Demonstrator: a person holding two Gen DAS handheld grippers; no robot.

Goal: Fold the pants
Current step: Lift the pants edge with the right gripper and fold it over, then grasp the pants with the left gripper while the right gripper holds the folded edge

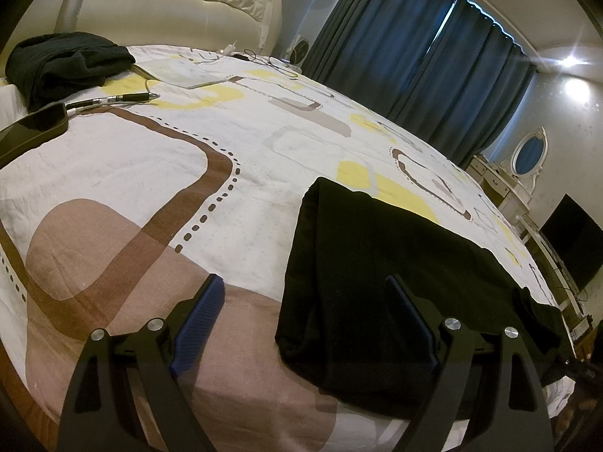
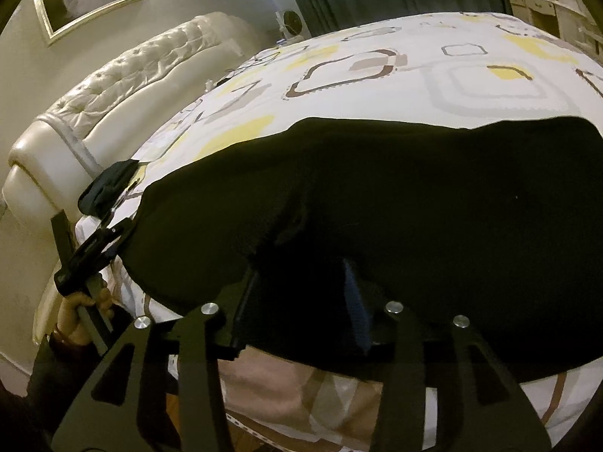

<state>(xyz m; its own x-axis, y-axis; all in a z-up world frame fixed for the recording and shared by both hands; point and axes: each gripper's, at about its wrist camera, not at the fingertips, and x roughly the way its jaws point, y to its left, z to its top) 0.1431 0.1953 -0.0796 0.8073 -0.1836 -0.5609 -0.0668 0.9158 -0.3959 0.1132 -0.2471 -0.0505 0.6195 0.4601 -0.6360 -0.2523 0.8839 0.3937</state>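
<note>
Black pants (image 1: 377,282) lie folded on the patterned bedspread (image 1: 150,188); they fill the middle of the right wrist view (image 2: 377,196). My left gripper (image 1: 305,301) is open just above the bed, its left blue pad (image 1: 199,320) over bare bedspread and its right finger over the pants' near left edge. My right gripper (image 2: 301,301) is open with its fingers at the pants' near edge; the dark cloth hides the fingertips. The left gripper also shows at the left of the right wrist view (image 2: 94,241), held by a hand.
A second black garment (image 1: 64,64) is piled near the cream headboard (image 1: 169,0). A phone (image 1: 30,128), a pen (image 1: 128,98), a book and cables lie on the bed's far side. Dark curtains (image 1: 414,56), a dresser with mirror and a TV stand beyond the bed.
</note>
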